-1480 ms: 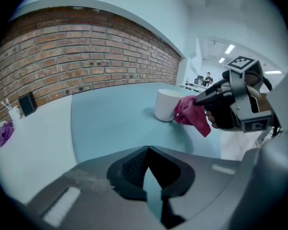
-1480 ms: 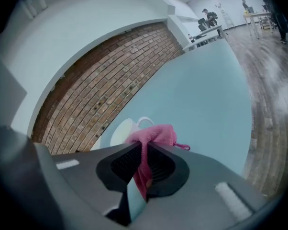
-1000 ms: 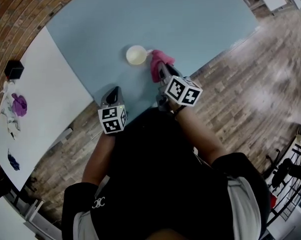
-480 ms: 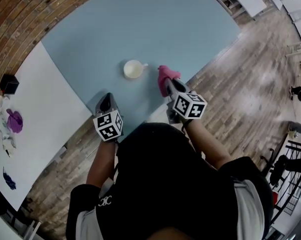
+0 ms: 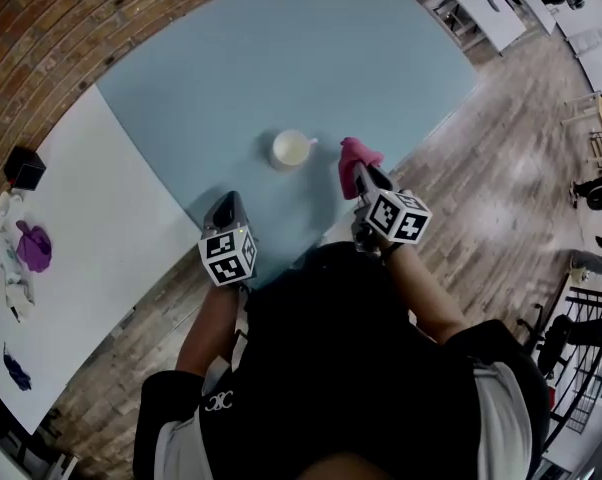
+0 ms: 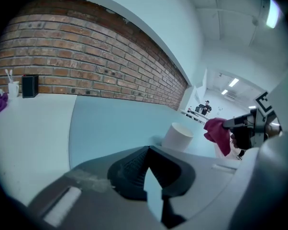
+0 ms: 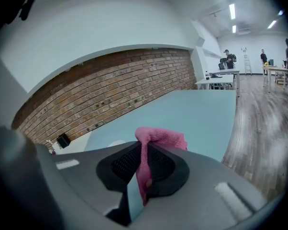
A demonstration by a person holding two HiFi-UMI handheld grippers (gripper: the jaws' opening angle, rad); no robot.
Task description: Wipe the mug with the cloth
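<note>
Leftward of mug (image 5: 292,149), white table (image 5: 101,228), black box (image 5: 25,168), purple rag (image 5: 33,248).

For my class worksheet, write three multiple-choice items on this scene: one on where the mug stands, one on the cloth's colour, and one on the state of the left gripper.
1. The mug stands on:
A the light blue table
B the white table
C the floor

2. The cloth is:
A green
B pink
C yellow

3. The left gripper is:
A shut on the mug
B wide open
C shut and empty

Answers:
1 A, the head view shows the mug on the blue surface.
2 B, pink fabric is pinched in the right gripper.
3 C, its jaws meet with nothing between them.
</note>
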